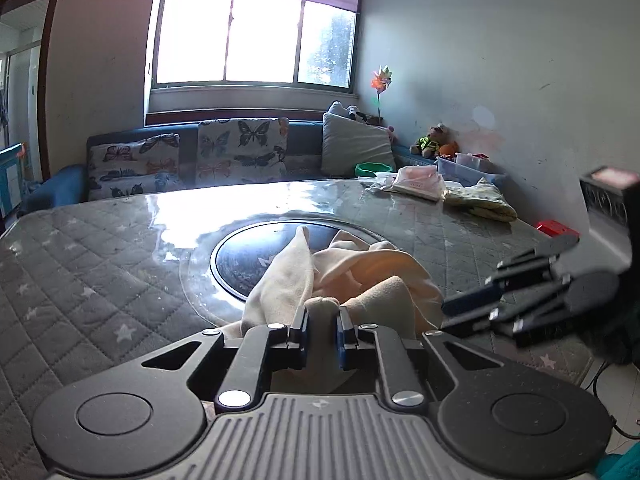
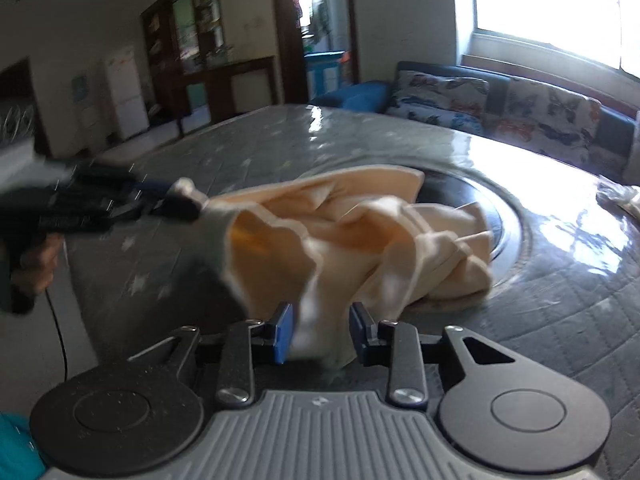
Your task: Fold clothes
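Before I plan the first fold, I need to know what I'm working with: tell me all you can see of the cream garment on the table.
The cream garment is soft, plain knit-looking cloth, crumpled in a loose heap, unfolded. It lies partly over the table's dark round inset, part lifted. The left claw pinches a bunched edge of it. Another fold sits between the right claw pads, which stand apart from it in a blurred view. What kind of garment it is cannot be told.

The garment is cream. It lies on the grey quilted surface with pale stars, over a black disc. Behind the surface, butterfly-print cushions lean on a blue sofa.
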`<state>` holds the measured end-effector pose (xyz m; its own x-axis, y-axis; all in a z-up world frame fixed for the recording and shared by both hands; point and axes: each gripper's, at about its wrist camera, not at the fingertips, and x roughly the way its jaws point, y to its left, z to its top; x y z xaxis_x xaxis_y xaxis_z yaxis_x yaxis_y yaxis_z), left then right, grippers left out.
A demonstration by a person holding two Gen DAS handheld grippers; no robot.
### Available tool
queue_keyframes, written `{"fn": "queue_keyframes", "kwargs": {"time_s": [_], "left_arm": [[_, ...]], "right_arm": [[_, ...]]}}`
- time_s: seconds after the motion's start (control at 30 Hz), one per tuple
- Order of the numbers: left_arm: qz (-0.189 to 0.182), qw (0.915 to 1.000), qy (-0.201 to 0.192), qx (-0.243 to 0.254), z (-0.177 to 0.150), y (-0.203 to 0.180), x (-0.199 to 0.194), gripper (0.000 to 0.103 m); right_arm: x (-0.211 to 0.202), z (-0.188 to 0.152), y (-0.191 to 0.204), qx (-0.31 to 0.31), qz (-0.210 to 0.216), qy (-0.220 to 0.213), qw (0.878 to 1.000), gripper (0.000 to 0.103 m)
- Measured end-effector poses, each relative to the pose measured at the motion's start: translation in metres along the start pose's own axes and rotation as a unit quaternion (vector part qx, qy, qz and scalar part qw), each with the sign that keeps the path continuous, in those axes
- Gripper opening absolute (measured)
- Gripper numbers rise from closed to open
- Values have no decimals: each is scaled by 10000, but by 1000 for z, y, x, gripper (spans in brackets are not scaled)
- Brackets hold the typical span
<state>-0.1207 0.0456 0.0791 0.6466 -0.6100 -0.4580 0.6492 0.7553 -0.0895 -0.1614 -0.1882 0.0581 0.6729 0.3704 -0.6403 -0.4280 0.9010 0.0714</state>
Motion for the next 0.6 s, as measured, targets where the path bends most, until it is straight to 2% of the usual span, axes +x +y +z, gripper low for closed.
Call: {"fn": "queue_keyframes", "kwargs": {"time_s": [0.17, 0.23, 0.3, 0.47, 0.6], "left_arm": [[49, 10000, -54, -9, 1, 2, -4, 15], [85, 9999, -63, 16, 1, 2, -7, 15], [113, 9999, -91, 56, 4, 2, -9, 15], [-19, 9995, -281, 120, 13, -1, -18, 15], [-231, 9990, -343, 177, 15, -8, -31, 15]], "right_arm": [[18, -6, 8, -103, -147, 96, 9998, 27], [19, -6, 10, -200, -264, 69, 9994, 10], [16, -4, 11, -276, -357, 3, 9990, 5], [-20, 14, 10, -448, -516, -450, 9966, 2], [-56, 19, 16, -844, -480, -608, 9934, 2]]}}
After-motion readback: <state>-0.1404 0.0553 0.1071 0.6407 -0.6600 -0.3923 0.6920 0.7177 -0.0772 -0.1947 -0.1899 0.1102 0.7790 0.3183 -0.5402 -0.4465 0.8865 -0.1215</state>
